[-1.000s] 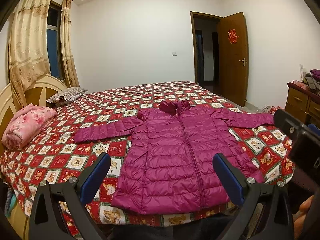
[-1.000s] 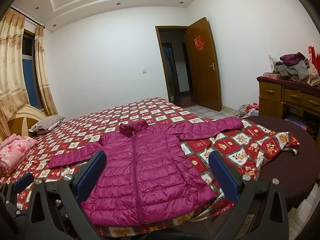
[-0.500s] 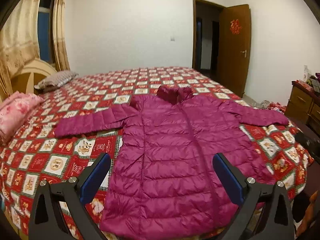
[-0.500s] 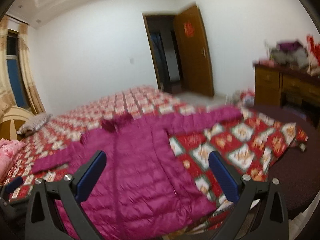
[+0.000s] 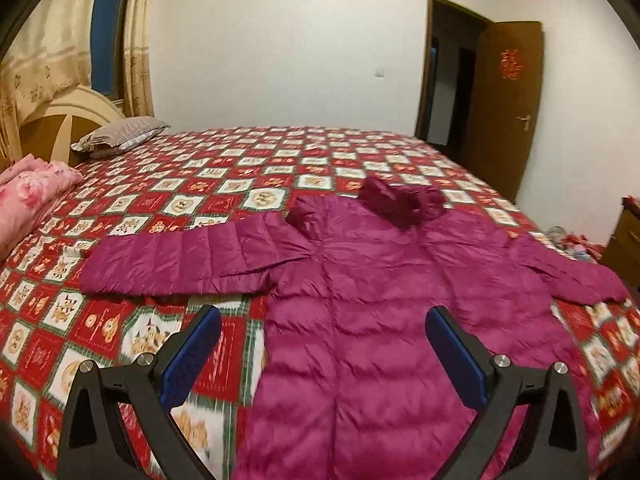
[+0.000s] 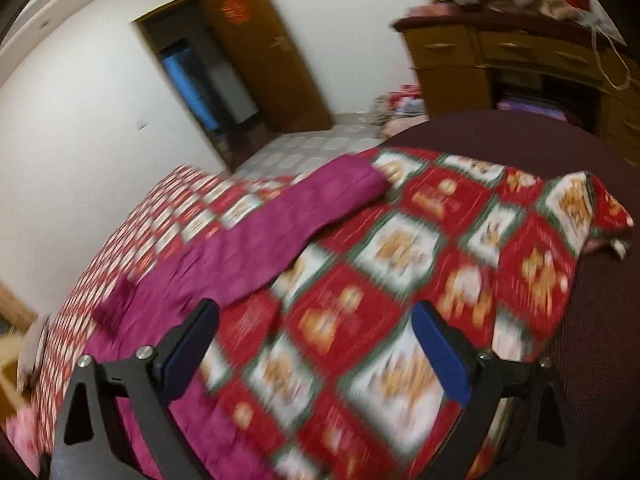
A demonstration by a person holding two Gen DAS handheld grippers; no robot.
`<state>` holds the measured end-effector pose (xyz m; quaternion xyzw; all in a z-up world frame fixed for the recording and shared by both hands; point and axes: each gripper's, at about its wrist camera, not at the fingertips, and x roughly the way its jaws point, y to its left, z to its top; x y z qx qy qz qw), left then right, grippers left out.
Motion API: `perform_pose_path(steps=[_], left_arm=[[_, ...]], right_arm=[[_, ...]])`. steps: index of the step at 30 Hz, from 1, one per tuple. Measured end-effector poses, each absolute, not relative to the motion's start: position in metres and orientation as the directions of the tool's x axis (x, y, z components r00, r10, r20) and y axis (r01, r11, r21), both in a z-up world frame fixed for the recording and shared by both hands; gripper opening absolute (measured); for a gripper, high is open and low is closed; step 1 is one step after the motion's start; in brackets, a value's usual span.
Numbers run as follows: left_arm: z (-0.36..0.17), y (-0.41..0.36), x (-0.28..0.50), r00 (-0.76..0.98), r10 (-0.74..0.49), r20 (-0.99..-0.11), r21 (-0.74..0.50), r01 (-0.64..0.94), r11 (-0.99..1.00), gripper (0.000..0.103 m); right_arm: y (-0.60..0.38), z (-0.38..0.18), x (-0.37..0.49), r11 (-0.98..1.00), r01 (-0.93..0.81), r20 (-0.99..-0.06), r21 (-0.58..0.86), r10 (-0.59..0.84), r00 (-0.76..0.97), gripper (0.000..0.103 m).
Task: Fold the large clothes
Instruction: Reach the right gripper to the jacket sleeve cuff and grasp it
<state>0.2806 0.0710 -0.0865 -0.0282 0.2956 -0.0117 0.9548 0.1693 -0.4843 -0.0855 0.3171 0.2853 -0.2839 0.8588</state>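
So the jacket (image 5: 384, 304) is a magenta quilted puffer, shiny, with stitched horizontal channels, and it's lying flat and face up on the bed (image 5: 168, 200), which has a red, white and green checked cover with little cartoon squares. Both sleeves are spread straight out to the sides, and the hood or collar is bunched in a darker lump at the top. The left gripper (image 5: 323, 354) hangs just above the lower body of the jacket with its blue-padded fingers (image 5: 191, 360) wide apart and nothing between them; one pad sits over bare bedcover beside the jacket's edge, the other over the quilted front. The right gripper (image 6: 316, 350) is spread wide too, gripping nothing, and it's over the checked cover off to the side of the jacket (image 6: 256, 240), with the outstretched sleeve running away up and beyond its fingers. The left wrist view is the sharp one: whole jacket, a grey pillow (image 5: 120, 136), a pink floral bundle (image 5: 28, 196) near the headboard, curtains and the open door (image 5: 506, 104). The right wrist view is badly motion-blurred and tilted, but it does show a wooden dresser (image 6: 500, 64) piled with clothes, and the bedcover's corner draped over a dark brown surface.
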Motion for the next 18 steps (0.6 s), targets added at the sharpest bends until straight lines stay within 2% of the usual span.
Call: perform_pose_path(steps=[3,4,11,14,15,16,18], left_arm=[[-0.101,0.071,0.307,0.809,0.0,-0.588,-0.035,-0.026,0.999,0.102],[-0.106,0.071,0.314,0.806,0.011,-0.592,-0.025,-0.032,0.999,0.102],[-0.143,0.066,0.345,0.792,0.052,-0.609,0.008,-0.06,0.998,0.102],[-0.158,0.061,0.353,0.784,0.077,-0.616,0.053,-0.057,0.997,0.102],[-0.164,0.061,0.356,0.77,0.074,-0.634,0.054,-0.051,0.997,0.102],[-0.167,0.061,0.358,0.757,0.068,-0.65,0.049,-0.047,0.998,0.102],[-0.172,0.065,0.362,0.735,0.054,-0.676,0.025,-0.05,0.998,0.102]], right_arm=[[-0.525,-0.1,0.201,0.596,0.7,-0.692,0.394,-0.309,0.653,0.096],[-0.536,-0.107,0.213,0.579,0.718,-0.709,0.387,-0.311,0.633,0.091],[-0.577,-0.14,0.259,0.523,0.795,-0.765,0.308,-0.361,0.533,0.079],[-0.581,-0.151,0.275,0.545,0.792,-0.79,0.274,-0.342,0.509,0.067],[-0.583,-0.155,0.276,0.546,0.793,-0.797,0.27,-0.336,0.502,0.057],[-0.584,-0.16,0.277,0.541,0.796,-0.801,0.271,-0.332,0.498,0.052],[-0.582,-0.159,0.274,0.542,0.803,-0.789,0.247,-0.369,0.492,0.047]])
